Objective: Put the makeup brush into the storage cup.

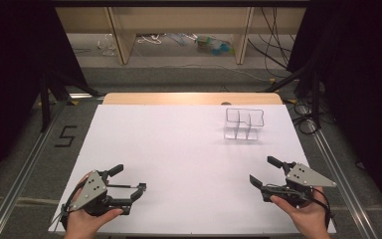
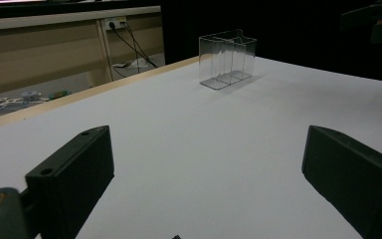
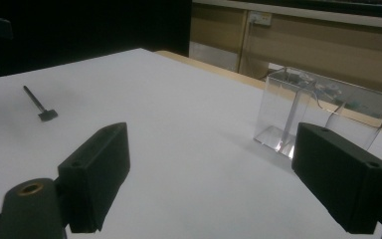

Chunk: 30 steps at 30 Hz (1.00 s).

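Your left hand-held gripper (image 1: 127, 181) at 7 o'clock, right hand-held gripper (image 1: 263, 172) at 5: both jaws wide, empty, likely staged. Clear divided organizer (image 1: 244, 123) at 1 o'clock on table (image 1: 179, 149).

Right gripper (image 3: 209, 181): two black block jaws set wide apart over a white table top (image 3: 179, 129).
Clear plastic divided box (image 3: 323, 117) stands upright near the pale wooden far edge; a thin dark rod with a square foot (image 3: 39, 104) lies far left.
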Tool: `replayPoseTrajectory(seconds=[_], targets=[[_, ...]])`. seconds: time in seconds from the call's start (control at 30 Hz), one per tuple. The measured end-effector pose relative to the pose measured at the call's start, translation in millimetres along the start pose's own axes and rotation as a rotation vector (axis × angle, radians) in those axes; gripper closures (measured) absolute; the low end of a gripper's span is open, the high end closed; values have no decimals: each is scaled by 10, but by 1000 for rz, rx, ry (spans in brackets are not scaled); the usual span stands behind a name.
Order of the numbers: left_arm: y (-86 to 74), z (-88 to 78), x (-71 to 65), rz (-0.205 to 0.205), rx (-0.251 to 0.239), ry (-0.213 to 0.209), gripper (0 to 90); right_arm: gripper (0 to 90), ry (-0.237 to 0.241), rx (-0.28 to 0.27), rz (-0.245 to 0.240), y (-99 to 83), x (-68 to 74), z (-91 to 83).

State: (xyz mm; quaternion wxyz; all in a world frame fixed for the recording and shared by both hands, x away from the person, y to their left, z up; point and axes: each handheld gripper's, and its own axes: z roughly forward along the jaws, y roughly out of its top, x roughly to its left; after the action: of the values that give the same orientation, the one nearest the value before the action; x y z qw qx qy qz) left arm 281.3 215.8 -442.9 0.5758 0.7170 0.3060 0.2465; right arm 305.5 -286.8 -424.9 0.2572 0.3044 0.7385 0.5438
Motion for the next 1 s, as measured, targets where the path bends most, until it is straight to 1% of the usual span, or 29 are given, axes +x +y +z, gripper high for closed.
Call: replayPoseTrajectory(seconds=[0.03, 0.07, 0.1, 0.13, 0.17, 0.2, 0.27, 0.3, 0.4, 0.43, 0.47, 0.5, 0.53, 0.57, 0.6, 0.63, 0.67, 0.7, 0.73, 0.77, 0.8, 0.83, 0.87, 0.93, 0.97, 1.0], targets=[[2, 1, 1, 2, -1, 2, 59, 164, 5, 6, -7, 2, -8, -2], [4, 2, 1, 6, 0, 0, 59, 164, 0, -4, -5, 1, -8, 0], [6, 2, -3, 5, 2, -1, 58, 165, 3, 0, -2, 2, -7, -5], [7, 4, -6, 3, 2, 0, 58, 165, 0, -18, 2, -1, -7, -1], [11, 4, -7, 7, 2, 1, 58, 165, -1, -12, 15, -2, -1, -9], [13, 4, -8, 6, 0, 1, 58, 165, -13, -5, 12, 0, -4, -18], [17, 5, -9, 4, -4, 2, 59, 165, -14, 1, 18, 0, 2, -23], [31, 6, -4, 10, -7, 4, 59, 165, -14, 0, 19, 2, 4, -21], [56, 21, 13, 14, -10, 7, 60, 165, -12, 3, 14, 5, 7, -17], [62, 28, 17, 13, -14, 8, 60, 165, -15, -8, -7, 5, -8, -11], [71, 33, 25, 15, -14, 7, 60, 165, -15, -10, 2, 3, -2, -9], [82, 40, 34, 19, -12, 6, 61, 165, -13, -6, 0, 3, -8, -11], [82, 40, 34, 19, -12, 6, 61, 165, -19, -17, 0, -2, -10, -3], [107, 63, 71, 68, -23, -3, 62, 165, -10, -8, 19, -4, -1, -6], [117, 70, 78, 65, -20, -4, 63, 165, -4, -1, 21, -3, -1, -10], [123, 73, 85, 67, -17, -4, 63, 165, -13, -1, 17, -4, -6, -6], [130, 81, 95, 69, -15, -5, 64, 165, -12, 17, 19, 1, -3, -17], [139, 86, 110, 81, -14, -5, 66, 165, -8, 21, 17, 2, -4, -19], [143, 91, 117, 77, -16, -6, 68, 165, -11, 20, 17, 3, -2, -17], [149, 98, 124, 76, -15, -7, 69, 166, -19, 5, 3, 2, -10, -12], [152, 101, 126, 74, -15, -6, 70, 166, -7, -8, 25, -4, 3, -1], [158, 106, 134, 78, -13, -7, 71, 166, -8, -7, 18, -3, -3, -3], [163, 108, 140, 84, -12, -8, 71, 166, -12, 9, 18, 0, -5, -13], [167, 113, 145, 87, -8, -10, 71, 166, -12, 13, 19, 1, -6, -16], [171, 122, 151, 87, -4, -15, 72, 166, -23, -1, 19, -3, -4, -10], [175, 127, 155, 85, 1, -18, 72, 166, -18, 1, 20, -2, -3, -10]])
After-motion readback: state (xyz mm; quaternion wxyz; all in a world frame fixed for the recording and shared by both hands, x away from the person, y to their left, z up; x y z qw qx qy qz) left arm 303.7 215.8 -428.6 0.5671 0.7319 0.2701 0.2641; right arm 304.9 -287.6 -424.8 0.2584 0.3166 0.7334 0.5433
